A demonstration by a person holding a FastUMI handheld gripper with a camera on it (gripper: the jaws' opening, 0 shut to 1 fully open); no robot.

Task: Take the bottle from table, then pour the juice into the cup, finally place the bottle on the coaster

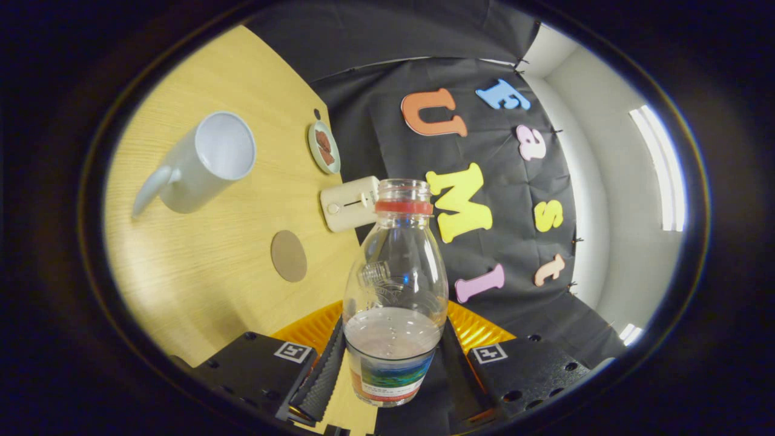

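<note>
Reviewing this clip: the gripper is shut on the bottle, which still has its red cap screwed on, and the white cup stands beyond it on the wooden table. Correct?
Not quite. In the gripper view the bottle has no cap; its mouth is open, with just a red ring around the neck. The rest holds: the gripper is shut on the bottle, and the white cup stands beyond it on the wooden table.

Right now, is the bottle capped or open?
Open: the bottle, held between the fingers, shows a bare threaded mouth above its red ring, with no cap on it.
</note>
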